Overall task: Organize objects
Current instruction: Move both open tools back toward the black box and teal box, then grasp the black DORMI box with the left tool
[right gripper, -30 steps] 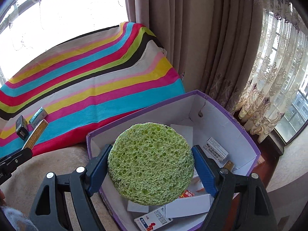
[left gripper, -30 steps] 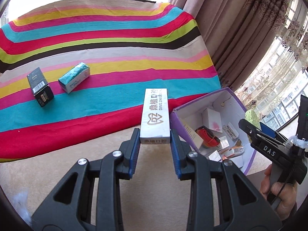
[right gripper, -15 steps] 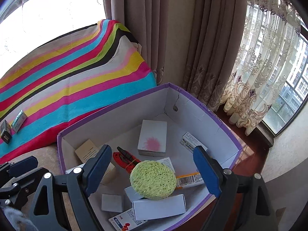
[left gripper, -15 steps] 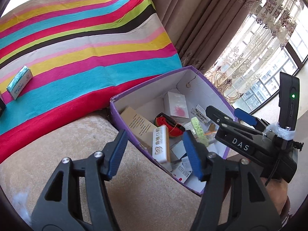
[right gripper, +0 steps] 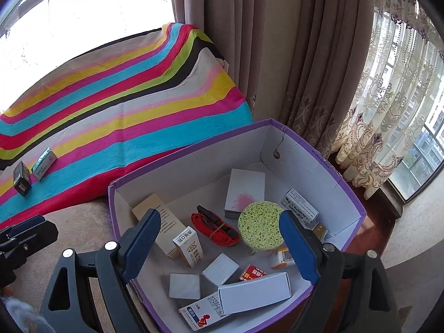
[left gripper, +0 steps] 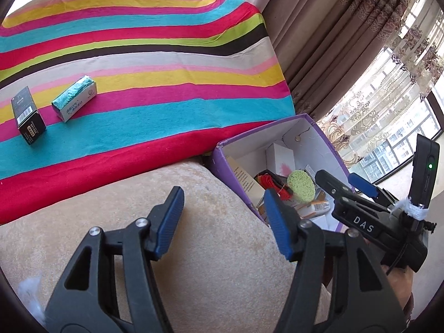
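A purple box [right gripper: 327, 163] [left gripper: 222, 155] holds several small cartons, a red strap [right gripper: 215, 229], a green round sponge [right gripper: 260, 229] [left gripper: 301, 187] and a white carton with Chinese print [right gripper: 190, 245]. My right gripper [right gripper: 219, 236] is open and empty above the box. My left gripper [left gripper: 223, 216] is open and empty over the beige cushion [left gripper: 208, 249], left of the box. A teal box [left gripper: 75, 101] [right gripper: 44, 163] and a black box [left gripper: 27, 119] [right gripper: 21, 178] lie on the striped blanket [left gripper: 138, 55].
Brown curtains [right gripper: 249, 41] and lace curtains [right gripper: 388, 111] hang behind the box by the window. The right gripper's body [left gripper: 374, 222] shows at the right of the left wrist view. The left gripper [right gripper: 22, 238] shows at the left edge of the right wrist view.
Both grippers opened. The white printed carton and the green sponge dropped into the purple box. My left gripper has since swung back left over the cushion.
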`<state>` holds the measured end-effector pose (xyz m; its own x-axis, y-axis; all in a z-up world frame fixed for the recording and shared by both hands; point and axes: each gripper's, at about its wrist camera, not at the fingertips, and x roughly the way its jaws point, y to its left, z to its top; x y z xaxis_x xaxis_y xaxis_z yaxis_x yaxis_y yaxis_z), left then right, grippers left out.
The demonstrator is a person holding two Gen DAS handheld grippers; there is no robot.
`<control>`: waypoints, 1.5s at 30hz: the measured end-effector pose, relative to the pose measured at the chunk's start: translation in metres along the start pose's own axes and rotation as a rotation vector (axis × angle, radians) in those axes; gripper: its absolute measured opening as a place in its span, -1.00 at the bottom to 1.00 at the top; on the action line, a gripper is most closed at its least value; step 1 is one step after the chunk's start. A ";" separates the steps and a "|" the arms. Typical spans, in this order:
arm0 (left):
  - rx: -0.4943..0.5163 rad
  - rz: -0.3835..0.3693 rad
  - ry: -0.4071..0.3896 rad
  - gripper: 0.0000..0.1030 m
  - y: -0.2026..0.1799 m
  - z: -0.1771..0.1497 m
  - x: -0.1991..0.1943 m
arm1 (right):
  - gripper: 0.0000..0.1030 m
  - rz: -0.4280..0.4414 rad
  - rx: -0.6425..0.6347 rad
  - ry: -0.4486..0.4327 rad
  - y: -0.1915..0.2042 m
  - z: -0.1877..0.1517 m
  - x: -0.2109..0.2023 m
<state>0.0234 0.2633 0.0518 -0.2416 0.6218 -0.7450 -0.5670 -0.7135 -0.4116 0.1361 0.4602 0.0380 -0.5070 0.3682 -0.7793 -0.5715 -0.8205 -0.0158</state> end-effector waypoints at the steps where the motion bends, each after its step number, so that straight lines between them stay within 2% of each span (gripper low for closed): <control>1: -0.013 0.005 -0.001 0.24 0.005 0.001 -0.002 | 0.71 0.005 -0.017 -0.001 0.007 0.000 -0.001; 13: -0.230 0.119 -0.036 0.24 0.101 0.004 -0.040 | 0.71 0.139 -0.190 0.022 0.098 -0.008 -0.011; 24: -0.418 0.217 -0.043 0.24 0.180 0.011 -0.060 | 0.71 0.189 -0.332 0.024 0.162 -0.008 -0.010; 34: -0.541 0.269 -0.060 0.24 0.215 0.055 -0.040 | 0.71 0.225 -0.406 0.033 0.201 0.000 0.001; 38: -0.577 0.328 -0.049 0.24 0.223 0.071 -0.025 | 0.72 0.228 -0.425 0.040 0.211 0.003 0.007; 45: -0.542 0.409 -0.015 0.24 0.233 0.081 -0.002 | 0.71 0.229 -0.440 0.062 0.220 0.006 0.016</control>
<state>-0.1716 0.1221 0.0002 -0.3659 0.2688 -0.8910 0.0464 -0.9509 -0.3059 -0.0013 0.2884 0.0258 -0.5403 0.1415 -0.8295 -0.1171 -0.9888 -0.0924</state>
